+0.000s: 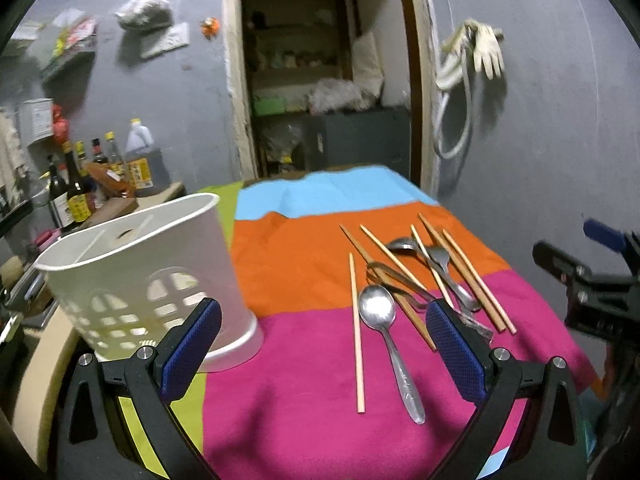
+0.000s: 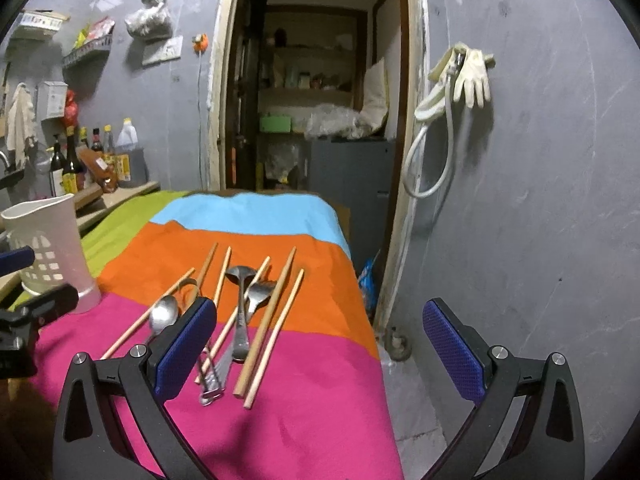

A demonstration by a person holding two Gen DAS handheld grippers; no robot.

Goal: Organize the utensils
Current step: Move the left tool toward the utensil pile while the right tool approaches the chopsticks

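Note:
Several wooden chopsticks (image 1: 356, 332), metal spoons (image 1: 390, 340) and a fork (image 1: 440, 258) lie scattered on a striped cloth (image 1: 304, 392). A white perforated utensil holder (image 1: 148, 276) stands at the cloth's left edge. My left gripper (image 1: 322, 344) is open and empty, low over the pink stripe, the large spoon between its fingers. My right gripper (image 2: 320, 344) is open and empty at the cloth's (image 2: 320, 400) right edge; the chopsticks (image 2: 272, 328), spoons (image 2: 162, 316) and fork (image 2: 258, 294) lie ahead, left of centre. The holder (image 2: 52, 248) shows at far left.
Sauce and oil bottles (image 1: 80, 184) crowd a counter behind the holder. An open doorway (image 1: 324, 80) to a storeroom is straight ahead. A grey wall (image 2: 540, 200) with hanging gloves (image 2: 472, 76) and a hose is to the right. The table's right edge drops to the floor (image 2: 416, 420).

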